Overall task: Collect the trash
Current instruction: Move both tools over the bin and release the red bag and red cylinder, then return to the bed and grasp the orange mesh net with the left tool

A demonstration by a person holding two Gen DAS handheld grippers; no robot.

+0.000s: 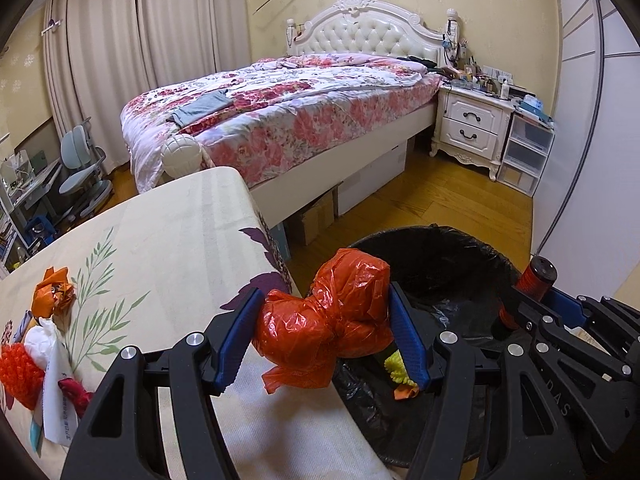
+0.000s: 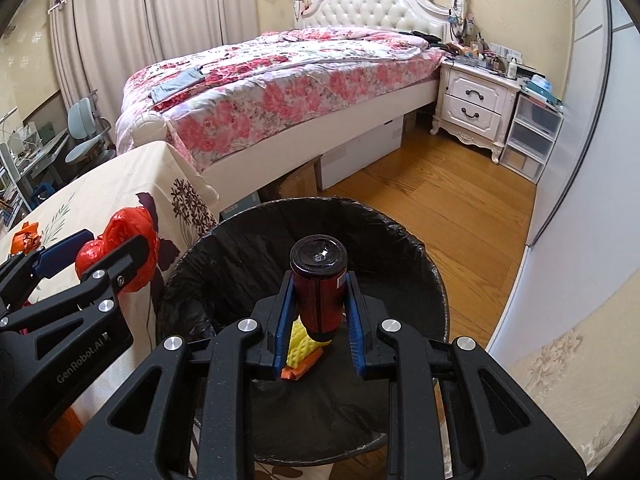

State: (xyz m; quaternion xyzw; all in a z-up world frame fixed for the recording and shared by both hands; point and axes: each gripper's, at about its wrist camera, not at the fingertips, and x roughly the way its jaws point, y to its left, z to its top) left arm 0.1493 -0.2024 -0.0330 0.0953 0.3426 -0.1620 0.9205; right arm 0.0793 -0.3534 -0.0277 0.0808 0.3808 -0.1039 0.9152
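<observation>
My left gripper [image 1: 326, 330] is shut on a crumpled red plastic bag [image 1: 332, 320] and holds it at the table's edge, beside the rim of the black-lined trash bin [image 1: 452, 252]. My right gripper [image 2: 320, 316] is shut on a dark red bottle [image 2: 320, 284] and holds it over the bin [image 2: 400, 248]. A yellow foam piece [image 2: 300, 344] and an orange scrap [image 2: 304, 366] lie inside the bin. More trash lies on the table at the left: an orange wrapper [image 1: 52, 292], white paper [image 1: 56, 380] and red netting [image 1: 20, 372].
The table has a cream floral cloth [image 1: 168, 248]. A bed [image 1: 280, 112] stands behind it, with cardboard boxes [image 1: 316, 216] underneath. A white nightstand [image 1: 472, 124] and plastic drawers [image 1: 524, 152] stand at the back right. The floor [image 2: 440, 200] is wood.
</observation>
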